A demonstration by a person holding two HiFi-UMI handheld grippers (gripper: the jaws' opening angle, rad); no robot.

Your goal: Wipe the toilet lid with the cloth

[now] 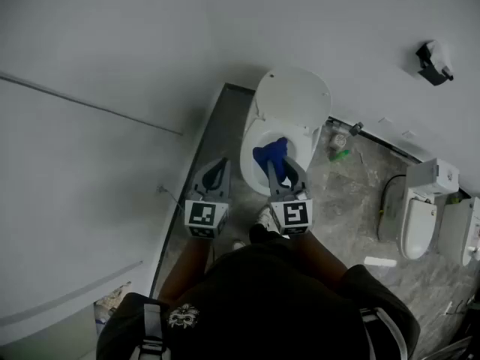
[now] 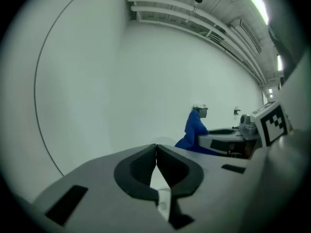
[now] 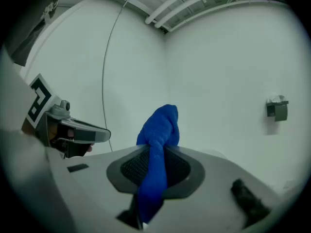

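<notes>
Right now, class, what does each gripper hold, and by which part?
The right gripper pinches the blue cloth across its bunched middle. The left gripper is shut on nothing.

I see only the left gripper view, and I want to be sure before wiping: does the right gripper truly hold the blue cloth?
Observer: Yes. In the right gripper view, the right gripper is shut on the cloth, which sticks out above and below the jaws.
Operator: Where is the toilet? I cannot see it.
Observer: In the head view, the cloth hangs over the open toilet bowl, at the right gripper's tip.
Operator: And the lid?
Observer: The lid looks raised, on the far side of the cloth from the person.
</notes>
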